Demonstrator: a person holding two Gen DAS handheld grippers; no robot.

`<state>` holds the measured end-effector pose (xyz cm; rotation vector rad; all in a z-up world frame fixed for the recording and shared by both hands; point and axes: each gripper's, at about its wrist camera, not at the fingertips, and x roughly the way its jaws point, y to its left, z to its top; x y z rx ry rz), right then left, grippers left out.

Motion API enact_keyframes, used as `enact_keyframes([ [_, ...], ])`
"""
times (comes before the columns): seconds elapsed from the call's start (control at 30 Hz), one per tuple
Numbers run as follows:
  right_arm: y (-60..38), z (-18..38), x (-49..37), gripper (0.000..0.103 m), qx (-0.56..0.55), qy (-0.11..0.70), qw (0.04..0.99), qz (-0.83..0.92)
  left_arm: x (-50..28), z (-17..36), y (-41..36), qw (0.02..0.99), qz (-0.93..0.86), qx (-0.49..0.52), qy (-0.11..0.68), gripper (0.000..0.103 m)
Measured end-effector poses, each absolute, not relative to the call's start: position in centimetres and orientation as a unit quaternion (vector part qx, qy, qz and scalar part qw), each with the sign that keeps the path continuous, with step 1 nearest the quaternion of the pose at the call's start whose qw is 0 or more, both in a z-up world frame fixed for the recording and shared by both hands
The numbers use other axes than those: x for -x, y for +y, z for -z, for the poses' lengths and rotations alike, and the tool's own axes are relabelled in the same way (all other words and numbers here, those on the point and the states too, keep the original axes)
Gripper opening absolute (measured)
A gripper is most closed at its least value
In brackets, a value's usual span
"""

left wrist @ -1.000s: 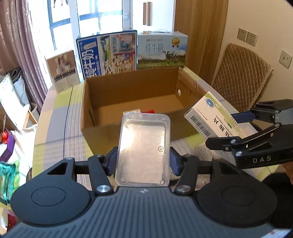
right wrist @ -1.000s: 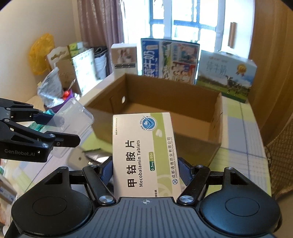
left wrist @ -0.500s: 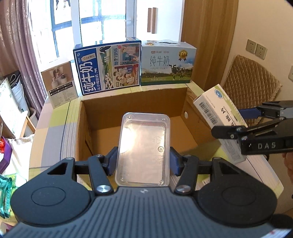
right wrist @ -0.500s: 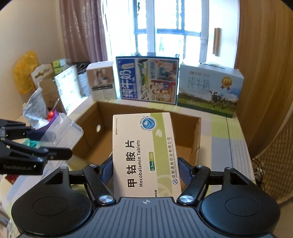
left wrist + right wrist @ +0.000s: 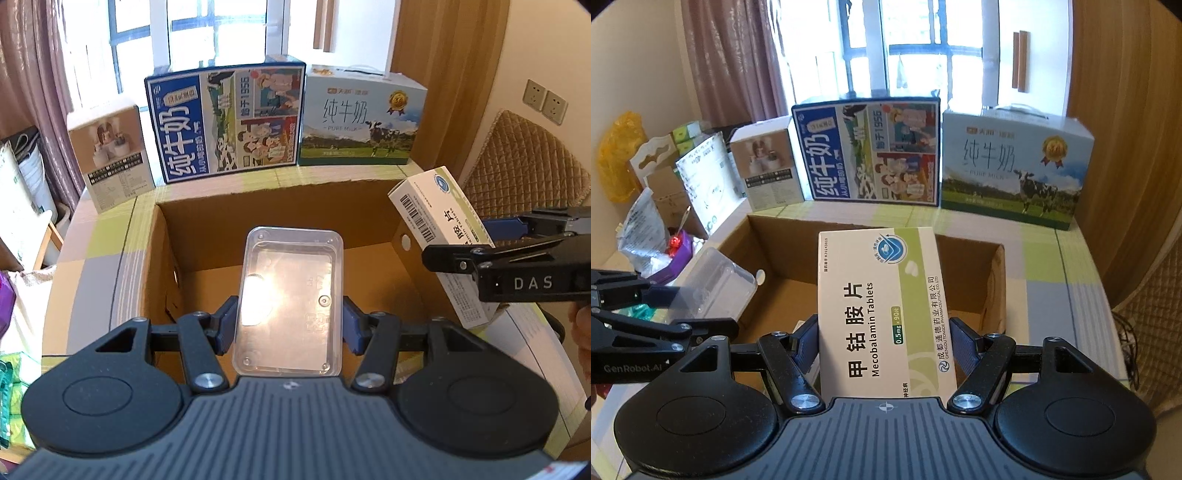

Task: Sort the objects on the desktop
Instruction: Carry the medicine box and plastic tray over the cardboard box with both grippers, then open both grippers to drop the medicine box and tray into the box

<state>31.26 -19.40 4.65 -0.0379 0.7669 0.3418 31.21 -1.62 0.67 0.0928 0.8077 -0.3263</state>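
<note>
Two loads over cardboard box: left gripper fingers clamp clear plastic tray, right gripper fingers clamp tablet box. Lower inside walls, release one, then other.

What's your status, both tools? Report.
Left tool shut on clear tray, held over carton. Right tool shut on tablet box, also at carton. Nothing in the way.
</note>
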Motion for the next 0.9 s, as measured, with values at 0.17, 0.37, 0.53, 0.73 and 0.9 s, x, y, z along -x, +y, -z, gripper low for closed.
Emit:
enact_keyframes([
  [0.17, -19.4, -3.2, -32.4, 0.069, 0.017, 0.383, 0.91, -0.161, -32.2, 1.2, -1.7, 0.9, 0.158, -0.04, 0.403, 0.051],
  [0.37, -19.4, -1.9, -33.1, 0.069, 0.02, 0.393, 0.905, -0.159, -33.0, 2.4, -1.8, 0.897, 0.157, -0.037, 0.412, 0.051],
  [0.53, -19.3, -1.3, -33.3, 0.069, 0.02, 0.398, 0.904, -0.158, -33.5, 2.8, -2.1, 0.896, 0.158, -0.037, 0.414, 0.051],
  [0.73, -19.3, -0.6, -33.5, 0.069, 0.02, 0.402, 0.901, -0.159, -33.8, 3.0, -2.8, 0.894, 0.164, -0.047, 0.414, 0.052],
  [0.9, -19.3, -0.2, -33.5, 0.069, 0.018, 0.406, 0.9, -0.158, -33.4, 2.7, -2.1, 0.899, 0.154, -0.049, 0.408, 0.052],
])
